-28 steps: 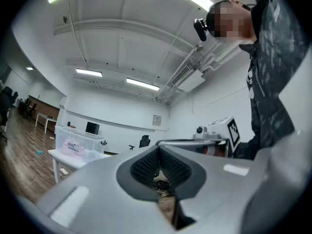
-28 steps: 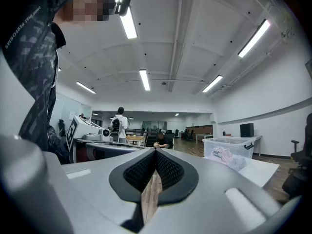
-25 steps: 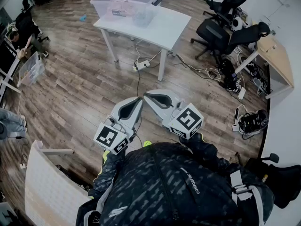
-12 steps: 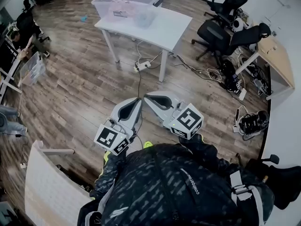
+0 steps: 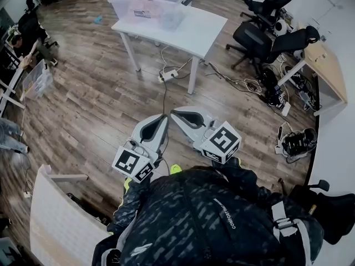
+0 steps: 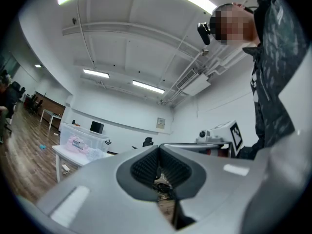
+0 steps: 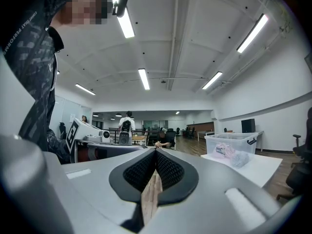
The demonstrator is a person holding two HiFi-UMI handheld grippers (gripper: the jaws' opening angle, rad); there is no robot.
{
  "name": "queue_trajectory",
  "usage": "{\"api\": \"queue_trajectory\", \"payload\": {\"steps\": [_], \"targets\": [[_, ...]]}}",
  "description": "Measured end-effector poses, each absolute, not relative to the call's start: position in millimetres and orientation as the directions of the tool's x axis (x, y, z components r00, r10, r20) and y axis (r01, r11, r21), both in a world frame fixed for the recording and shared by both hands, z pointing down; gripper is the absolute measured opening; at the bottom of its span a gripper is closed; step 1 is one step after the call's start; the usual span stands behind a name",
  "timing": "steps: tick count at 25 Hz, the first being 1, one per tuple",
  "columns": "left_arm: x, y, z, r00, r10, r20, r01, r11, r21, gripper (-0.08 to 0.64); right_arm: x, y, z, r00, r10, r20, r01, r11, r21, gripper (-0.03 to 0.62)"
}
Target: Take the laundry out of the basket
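Observation:
A clear plastic basket [image 5: 123, 3] stands at the far end of a white table [image 5: 197, 35], with pink laundry [image 5: 142, 8] and a pale bundle inside. The basket also shows in the left gripper view [image 6: 80, 141] and the right gripper view [image 7: 233, 149]. Both grippers are held close to the person's chest, well short of the table. My left gripper [image 5: 164, 117] and right gripper [image 5: 171, 113] point toward each other, tips almost meeting. The left gripper [image 6: 159, 147] has its jaws together with nothing between them. So does the right gripper [image 7: 155, 150].
Wooden floor lies between me and the table, with a power strip [image 5: 167, 75] and cables under it. Black office chairs [image 5: 260, 35] and a desk [image 5: 324, 65] stand at the right. A white board [image 5: 55, 220] is near my left side. People sit at the far left.
Both grippers keep their place and stay shut. The head view has tipped slightly, so the table and basket sit a little closer to the top edge.

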State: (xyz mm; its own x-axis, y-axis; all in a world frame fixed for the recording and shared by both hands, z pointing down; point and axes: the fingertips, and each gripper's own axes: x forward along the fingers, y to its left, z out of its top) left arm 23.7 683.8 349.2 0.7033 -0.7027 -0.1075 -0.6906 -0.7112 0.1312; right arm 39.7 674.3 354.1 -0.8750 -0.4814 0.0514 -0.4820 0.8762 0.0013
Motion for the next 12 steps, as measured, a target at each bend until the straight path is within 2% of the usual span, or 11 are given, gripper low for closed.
{"api": "queue_trajectory", "payload": {"steps": [12], "targets": [[7.8, 681.1, 359.3, 0.687, -0.72, -0.094, -0.702, -0.692, 0.167, -0.003, 31.2, 666.0, 363.9, -0.874, -0.48, 0.075, -0.482, 0.876, -0.017, -0.002]]}}
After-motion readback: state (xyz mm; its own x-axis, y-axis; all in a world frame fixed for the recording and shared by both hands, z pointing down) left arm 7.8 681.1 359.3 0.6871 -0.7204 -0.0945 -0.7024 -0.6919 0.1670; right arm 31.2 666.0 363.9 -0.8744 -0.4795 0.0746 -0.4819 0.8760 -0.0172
